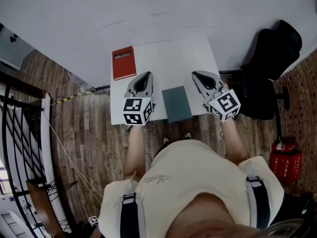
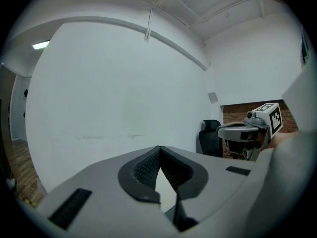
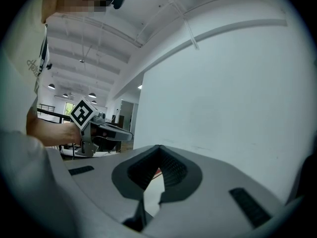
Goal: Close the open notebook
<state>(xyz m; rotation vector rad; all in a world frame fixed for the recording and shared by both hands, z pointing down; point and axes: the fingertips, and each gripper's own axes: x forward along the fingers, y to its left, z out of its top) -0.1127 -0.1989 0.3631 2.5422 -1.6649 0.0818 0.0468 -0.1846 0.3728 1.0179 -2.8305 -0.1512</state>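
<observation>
- Left gripper (image 1: 143, 81): jaws pressed together with nothing between them, held over the white counter (image 1: 173, 58); its cube carries black-and-white square markers.
- Right gripper (image 1: 202, 80): jaws likewise together and empty, with the same kind of marker cube.
- Notebook (image 1: 176, 103): closed, plain dark teal cover with no print visible, flat on the counter between the two grippers, touching neither, at the near edge.
- Red book (image 1: 123, 62): at the far left corner; white lettering on a dark band, too small to read.

Left gripper (image 1: 146, 75) and right gripper (image 1: 194, 74) hover, apparently closed.
</observation>
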